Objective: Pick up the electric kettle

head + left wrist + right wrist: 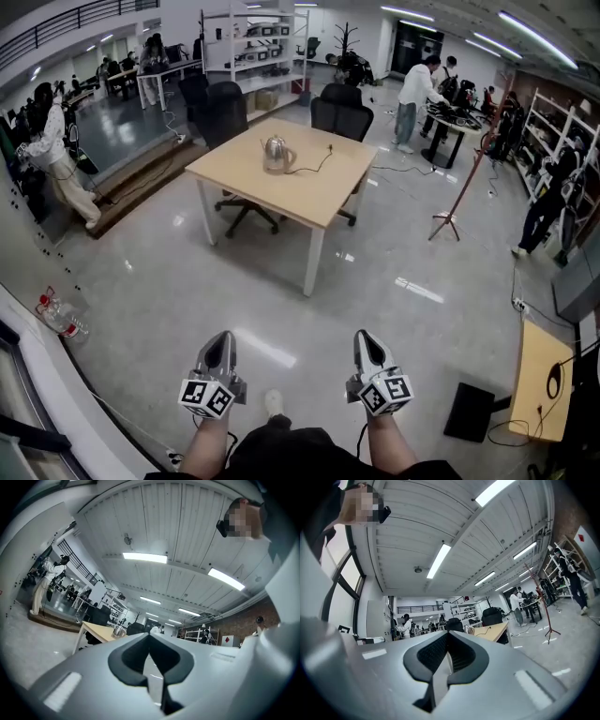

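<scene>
Glossy grey floor (403, 309) spreads through a wide workshop, and a pale wooden surface (314, 192) stands well ahead of the person. The silver electric kettle (275, 153) sits upright on it, with a black cord (317, 163) trailing to its right. The left tool (221, 339) and right tool (367, 337) hang side by side over the floor, jaws pressed together on nothing, well apart from the kettle.

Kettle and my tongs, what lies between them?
Head view: only bare floor and the table's near edge lie between the kettle and the left tongs and right tongs.
</scene>
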Tool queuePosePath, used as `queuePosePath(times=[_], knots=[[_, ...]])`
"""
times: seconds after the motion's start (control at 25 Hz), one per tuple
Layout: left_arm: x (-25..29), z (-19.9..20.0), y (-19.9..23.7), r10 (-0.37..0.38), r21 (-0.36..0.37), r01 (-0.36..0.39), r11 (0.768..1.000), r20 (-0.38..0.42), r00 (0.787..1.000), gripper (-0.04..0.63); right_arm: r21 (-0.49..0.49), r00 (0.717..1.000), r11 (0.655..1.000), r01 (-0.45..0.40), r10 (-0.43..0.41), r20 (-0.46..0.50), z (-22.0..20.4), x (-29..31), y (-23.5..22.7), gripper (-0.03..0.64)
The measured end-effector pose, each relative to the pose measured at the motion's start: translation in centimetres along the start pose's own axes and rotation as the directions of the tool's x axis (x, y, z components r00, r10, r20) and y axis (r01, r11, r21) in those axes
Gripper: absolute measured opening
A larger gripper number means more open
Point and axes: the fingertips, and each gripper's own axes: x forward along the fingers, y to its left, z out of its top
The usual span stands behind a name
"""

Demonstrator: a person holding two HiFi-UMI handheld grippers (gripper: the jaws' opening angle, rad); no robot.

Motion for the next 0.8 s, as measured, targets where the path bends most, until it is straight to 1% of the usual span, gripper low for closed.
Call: queuePosePath(times=[0.08,0.24,0.44,0.8], knots=[[1.4,0.2,0.7,0.002,0.008,-0.002,1.0,0.006,1.0,-0.002,-0.005,1.0,1.0,-0.006,0.006,0.007,0.4,1.5,-0.4,0.002],[4.5,0.1,2.9,0.019,0.002,-0.019,1.0,0.009,1.0,-0.002,-0.017,0.999,0.999,-0.044,0.045,0.017,0.9,4.8,-0.6,0.002],[8.2,0.4,4.3,0.008,0.0,-0.008,1.0,0.013,1.0,-0.002,-0.016,1.0,1.0,-0.027,0.027,0.014,1.6,8.4,-2.1,0.002],[12.6,1.1,7.2,-0.003,0.007,0.003,1.0,-0.008,1.0,-0.002,-0.008,0.999,0.999,-0.043,0.043,0.004,1.4,14.3,-2.4,0.002]])
